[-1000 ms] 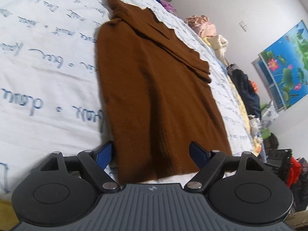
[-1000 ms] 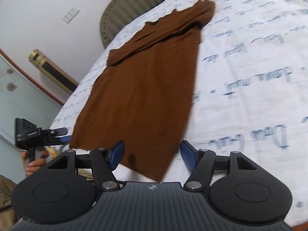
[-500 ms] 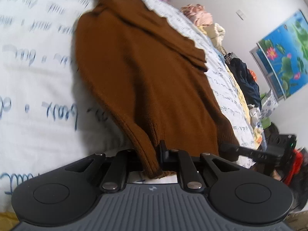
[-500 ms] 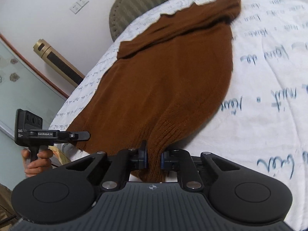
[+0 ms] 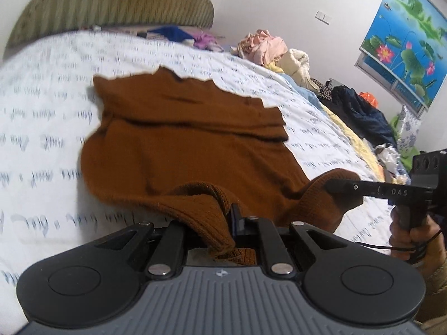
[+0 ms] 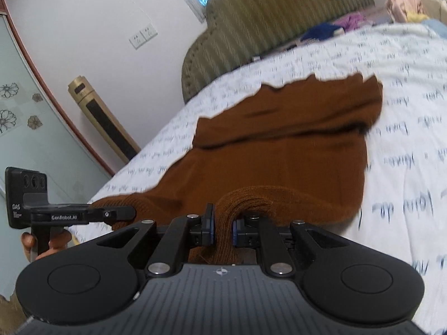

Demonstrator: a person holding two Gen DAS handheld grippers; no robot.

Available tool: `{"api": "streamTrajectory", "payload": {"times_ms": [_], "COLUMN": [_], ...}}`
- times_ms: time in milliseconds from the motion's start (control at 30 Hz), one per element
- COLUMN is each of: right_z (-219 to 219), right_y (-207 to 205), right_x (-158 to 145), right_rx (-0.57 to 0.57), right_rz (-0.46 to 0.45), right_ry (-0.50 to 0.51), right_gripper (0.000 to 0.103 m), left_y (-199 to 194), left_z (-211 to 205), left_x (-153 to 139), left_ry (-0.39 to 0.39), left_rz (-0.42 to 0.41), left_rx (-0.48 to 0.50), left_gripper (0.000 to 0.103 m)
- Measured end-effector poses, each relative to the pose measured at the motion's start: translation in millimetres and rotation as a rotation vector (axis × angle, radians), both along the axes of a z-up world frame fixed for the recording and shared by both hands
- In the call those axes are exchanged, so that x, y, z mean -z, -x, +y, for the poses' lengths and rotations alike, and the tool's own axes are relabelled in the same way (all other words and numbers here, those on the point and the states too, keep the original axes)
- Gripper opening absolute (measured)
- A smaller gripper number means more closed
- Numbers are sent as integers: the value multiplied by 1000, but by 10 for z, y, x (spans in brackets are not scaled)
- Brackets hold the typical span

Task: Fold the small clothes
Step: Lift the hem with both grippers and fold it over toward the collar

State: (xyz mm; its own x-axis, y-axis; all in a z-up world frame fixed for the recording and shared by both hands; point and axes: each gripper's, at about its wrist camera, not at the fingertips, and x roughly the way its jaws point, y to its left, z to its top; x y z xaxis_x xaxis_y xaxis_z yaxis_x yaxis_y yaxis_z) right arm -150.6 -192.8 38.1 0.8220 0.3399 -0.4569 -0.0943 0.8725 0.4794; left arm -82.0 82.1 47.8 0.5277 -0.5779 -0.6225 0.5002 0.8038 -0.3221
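A brown knitted sweater (image 5: 184,145) lies on the white printed bedsheet (image 5: 42,128), its sleeves folded across the far part. My left gripper (image 5: 220,223) is shut on the ribbed hem's left corner, lifted off the bed. My right gripper (image 6: 222,227) is shut on the hem's other corner, and the sweater (image 6: 279,150) rises between its jaws. In the left wrist view the right gripper (image 5: 343,188) pinches the hem at the right. In the right wrist view the left gripper (image 6: 123,213) shows at the left, held by a hand.
A striped olive headboard (image 6: 279,19) stands at the bed's far end. Piled clothes (image 5: 262,47) and dark garments (image 5: 360,111) line the bed's right side. A gold standing unit (image 6: 100,120) and a glass door are at the left wall.
Both grippers closed on the hem corners a second ago and have since lifted the hem and carried it toward the sweater's far end, so the lower part now bulges up.
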Motion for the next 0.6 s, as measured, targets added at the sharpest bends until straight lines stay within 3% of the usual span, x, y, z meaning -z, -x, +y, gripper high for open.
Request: {"api": "streamTrajectory", "payload": {"times_ms": [300,600], "right_z": [-137,-267], "right_y": [-216,-357], "right_x": [-216,-319], "right_rx": [106,150], "right_rz": [-96,-140], "right_ry": [18,-5], "right_gripper": [16,16], "left_y": [-222,-463], "left_z": [-139,-269], "left_x": [-275,-424], "left_ry": [-43,-68], "left_rz": [-101,-119], "left_rx": [-37,-52], "left_gripper": [11,10]}}
